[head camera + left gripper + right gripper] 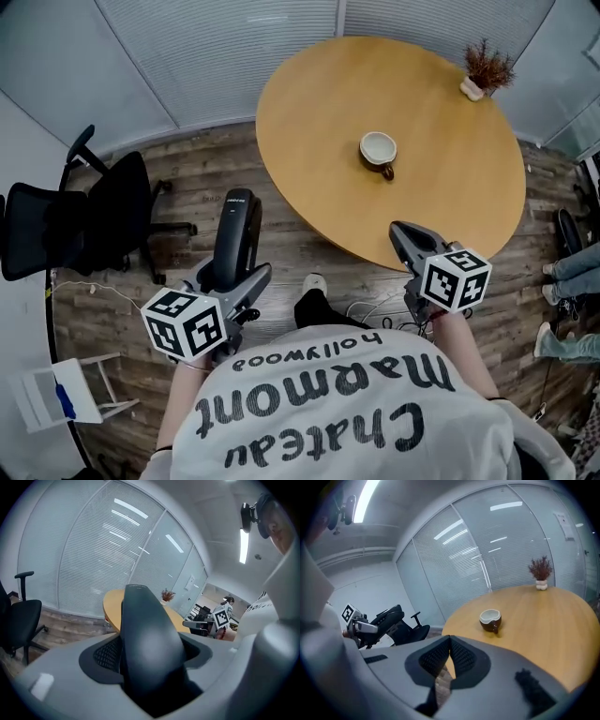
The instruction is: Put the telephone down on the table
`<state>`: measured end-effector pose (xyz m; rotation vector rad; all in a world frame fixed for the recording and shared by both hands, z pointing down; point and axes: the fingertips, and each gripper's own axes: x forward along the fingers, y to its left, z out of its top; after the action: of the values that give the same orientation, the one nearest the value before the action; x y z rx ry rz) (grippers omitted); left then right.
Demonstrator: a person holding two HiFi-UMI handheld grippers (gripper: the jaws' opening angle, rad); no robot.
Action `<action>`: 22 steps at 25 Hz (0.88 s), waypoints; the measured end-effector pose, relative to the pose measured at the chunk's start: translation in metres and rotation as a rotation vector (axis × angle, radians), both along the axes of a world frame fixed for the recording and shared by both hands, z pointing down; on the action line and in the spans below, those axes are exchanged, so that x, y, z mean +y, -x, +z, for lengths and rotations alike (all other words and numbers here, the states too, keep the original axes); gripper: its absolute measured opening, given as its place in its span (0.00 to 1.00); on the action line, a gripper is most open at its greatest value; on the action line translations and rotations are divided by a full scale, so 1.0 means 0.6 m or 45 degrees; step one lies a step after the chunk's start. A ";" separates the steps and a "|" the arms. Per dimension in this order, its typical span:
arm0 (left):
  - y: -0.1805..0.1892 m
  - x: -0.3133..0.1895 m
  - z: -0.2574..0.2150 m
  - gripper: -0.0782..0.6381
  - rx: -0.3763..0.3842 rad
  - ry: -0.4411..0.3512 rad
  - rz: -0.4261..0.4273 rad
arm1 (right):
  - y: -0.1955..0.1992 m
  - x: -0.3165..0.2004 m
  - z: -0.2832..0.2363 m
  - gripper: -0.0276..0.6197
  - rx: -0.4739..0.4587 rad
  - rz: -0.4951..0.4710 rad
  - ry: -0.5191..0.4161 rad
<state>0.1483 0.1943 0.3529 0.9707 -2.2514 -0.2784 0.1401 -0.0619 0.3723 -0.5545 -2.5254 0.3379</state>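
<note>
The black telephone handset (237,228) stands upright between the jaws of my left gripper (240,281), which is shut on its lower part, above the wooden floor left of the round table (450,187). In the left gripper view the telephone (149,639) fills the middle, with both pads against its sides. My right gripper (401,232) hovers at the table's near edge, shut with nothing in it; its pads (457,654) meet at the tips. From the right gripper view the telephone (386,617) shows at the far left.
A brown cup (379,150) with a white inside sits mid-table, and a small potted plant (486,69) at the far edge. A black office chair (84,220) stands to the left, a white rack (56,398) at lower left. Seated people's legs (572,272) are at the right.
</note>
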 end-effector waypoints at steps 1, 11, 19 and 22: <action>0.020 -0.003 0.000 0.60 0.010 -0.006 0.008 | 0.020 -0.004 0.004 0.06 0.012 0.008 0.006; 0.125 -0.032 0.010 0.60 -0.006 0.027 0.155 | 0.126 -0.055 0.011 0.06 -0.006 0.144 0.043; 0.258 -0.083 0.033 0.60 0.042 0.080 0.280 | 0.212 -0.105 0.020 0.06 0.023 0.246 0.043; 0.264 -0.087 0.039 0.60 0.034 0.057 0.331 | 0.183 -0.101 0.023 0.06 0.008 0.304 0.052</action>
<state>-0.0098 0.1423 0.3760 1.2130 -2.0696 -0.1249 0.0301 -0.1225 0.3859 -0.2659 -2.5874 0.4775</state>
